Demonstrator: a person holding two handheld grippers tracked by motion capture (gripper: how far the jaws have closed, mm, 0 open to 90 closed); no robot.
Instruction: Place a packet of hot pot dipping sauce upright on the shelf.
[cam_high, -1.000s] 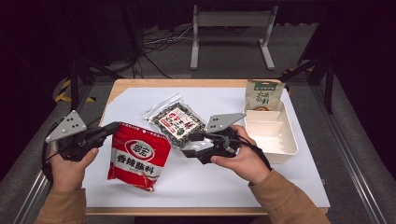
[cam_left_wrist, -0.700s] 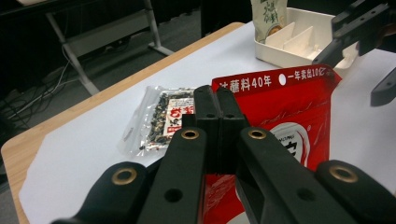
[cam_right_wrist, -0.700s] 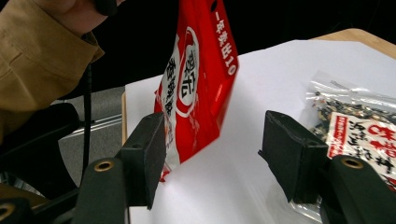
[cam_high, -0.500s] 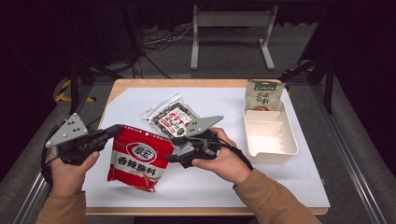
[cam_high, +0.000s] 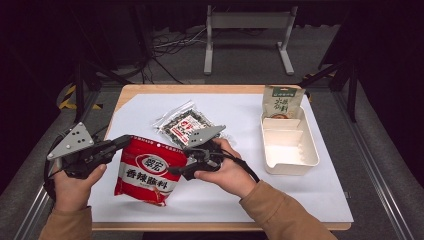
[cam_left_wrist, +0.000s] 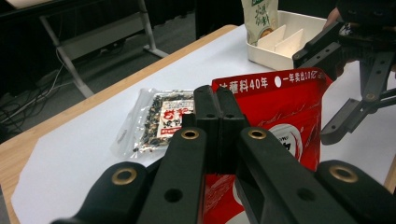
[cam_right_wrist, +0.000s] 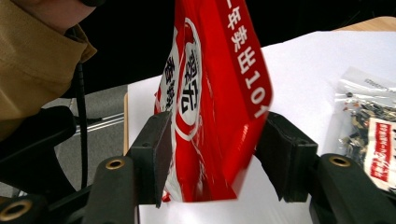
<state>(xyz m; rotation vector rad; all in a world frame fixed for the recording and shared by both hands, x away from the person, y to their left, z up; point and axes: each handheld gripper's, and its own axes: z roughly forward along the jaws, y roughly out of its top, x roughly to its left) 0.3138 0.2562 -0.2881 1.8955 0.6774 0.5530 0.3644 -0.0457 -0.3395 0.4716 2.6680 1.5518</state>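
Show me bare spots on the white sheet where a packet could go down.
Free: the near right corner of the white sheet, below the cream divided plastic tray; the far left, beside the clear seed packet. Crowded: the middle, around the red snack bag.

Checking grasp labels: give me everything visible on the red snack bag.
The red snack bag is glossy foil-like plastic with white Chinese lettering and a round white logo, sealed, slightly crumpled. It is lifted at its top edge, where the left tool is shut on a corner. The right tool straddles its other side, jaws just closing, one pad touching at most. Its lower end sits over the white sheet.
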